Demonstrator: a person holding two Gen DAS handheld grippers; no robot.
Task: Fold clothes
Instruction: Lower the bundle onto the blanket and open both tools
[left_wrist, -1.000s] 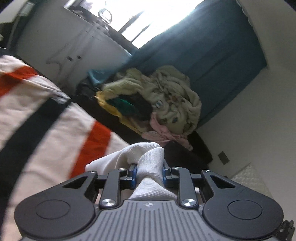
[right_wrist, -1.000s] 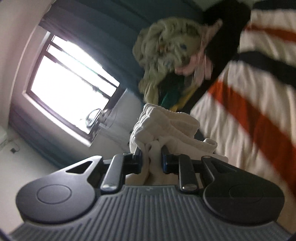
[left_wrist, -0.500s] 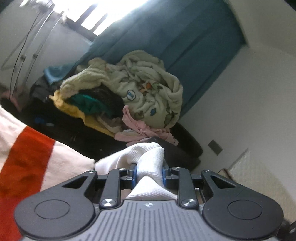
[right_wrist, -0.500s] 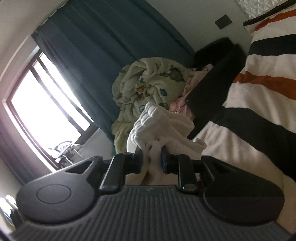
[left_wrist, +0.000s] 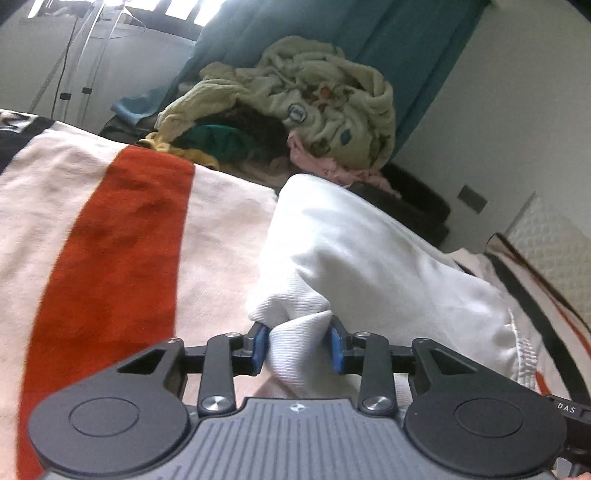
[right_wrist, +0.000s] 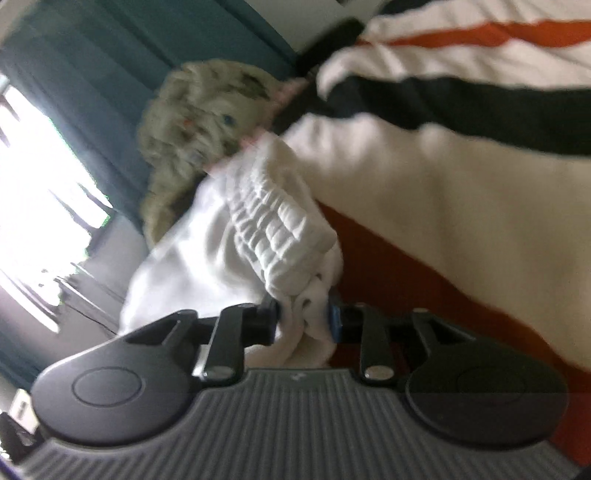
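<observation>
A: Where do we find the white garment (left_wrist: 373, 251)?

B: We see it spread over the striped blanket (left_wrist: 122, 236), running forward and right from our left gripper (left_wrist: 298, 345), whose blue pads (left_wrist: 260, 343) pinch a ribbed edge.

A: And on our other side?

B: Our right gripper (right_wrist: 302, 320) nips a bunched, gathered part of the white garment (right_wrist: 258, 229), which rises up and left of the jaws; this view is blurred. A laundry pile (left_wrist: 295, 107) sits beyond, before a teal curtain (left_wrist: 406, 48).
</observation>
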